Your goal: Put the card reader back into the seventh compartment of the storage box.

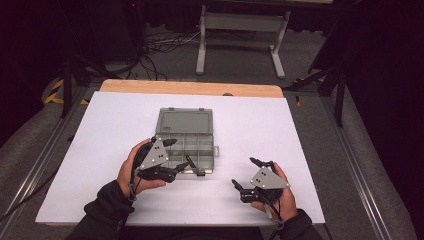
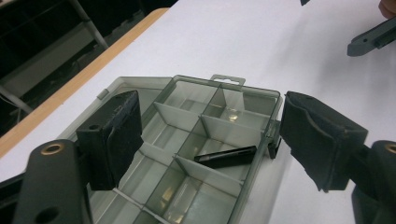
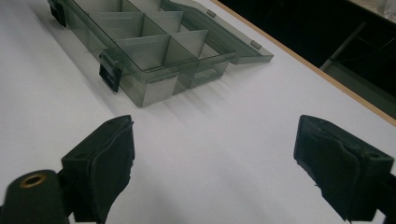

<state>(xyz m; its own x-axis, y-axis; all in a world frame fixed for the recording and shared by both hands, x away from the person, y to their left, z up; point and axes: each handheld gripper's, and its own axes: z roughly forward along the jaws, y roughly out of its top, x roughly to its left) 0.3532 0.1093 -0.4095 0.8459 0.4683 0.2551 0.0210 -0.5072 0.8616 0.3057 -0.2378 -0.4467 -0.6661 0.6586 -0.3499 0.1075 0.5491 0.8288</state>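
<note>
small black piece dropped into organiser, both grippers free

a translucent grey plastic compartment box (image 2: pixel 205 140), with its hinged lid (image 1: pixel 184 121) laid open on the far side, is seen on the white table sheet (image 1: pixel 280 130). a small flat black oblong piece (image 2: pixel 225 157) lies slanted in one of the near compartments, one end propped on a divider rather than flat on the floor of the cell.

what could go wrong: the piece may be knocked or flipped into the neighbouring cell if the left gripper (image 2: pixel 210 140) is swung across the box while it hangs so close above the dividers. the light box could also be shifted on the smooth sheet by a brush against its near wall or its black latch (image 3: pixel 110 72). if the lid is closed with the piece propped up, it might be jammed; whether it rises above the rim cannot quite be told from these angles.

the left gripper is held over the near left part of the box, its jaws parted moderately, nothing between the pads and nothing touched. the right gripper (image 3: pixel 212 158) is held near the table's near right, well apart from the box, jaws spread wide and empty above bare sheet.
</note>
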